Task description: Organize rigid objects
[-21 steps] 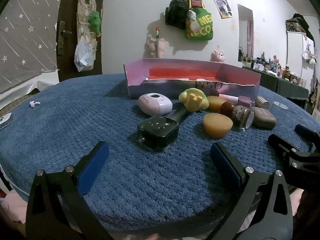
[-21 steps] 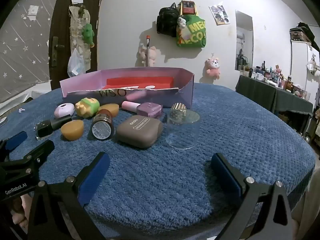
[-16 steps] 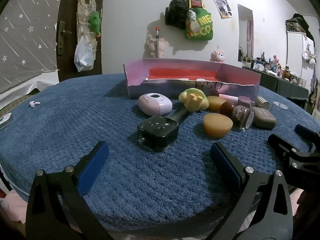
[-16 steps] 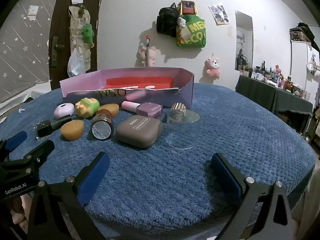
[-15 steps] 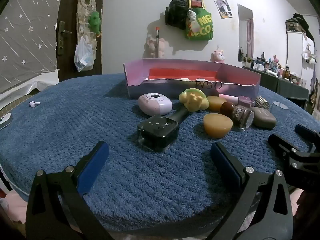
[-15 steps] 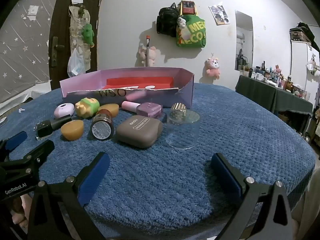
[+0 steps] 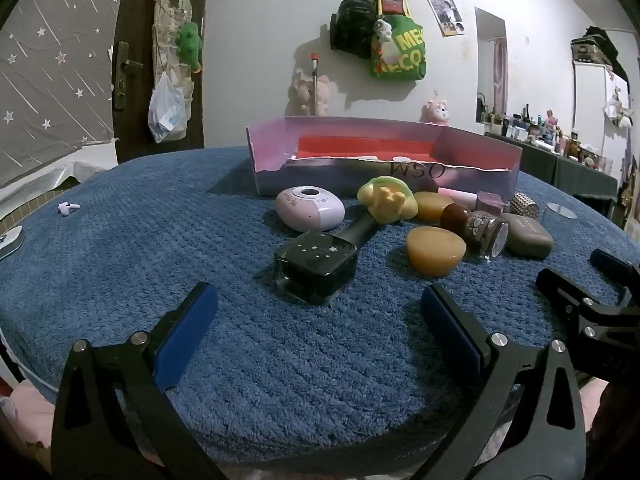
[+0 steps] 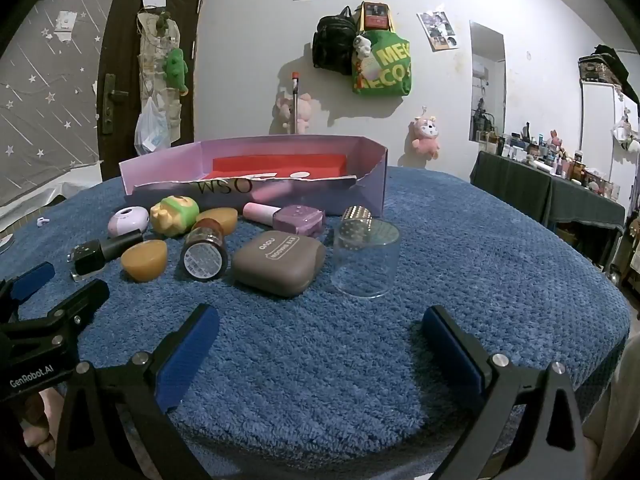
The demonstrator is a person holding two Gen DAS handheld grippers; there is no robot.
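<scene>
A pink open box stands at the back of the blue towel. In front of it lie a black nail polish bottle, a pink oval case, a yellow-green toy, amber soaps, a small jar, a brown case, a purple polish bottle and a clear cup. My left gripper is open and empty just before the black bottle. My right gripper is open and empty before the brown case and cup.
The towel-covered table drops off close behind both grippers. A white earbud and a flat white thing lie at the far left. A dark side table with bottles stands at the right.
</scene>
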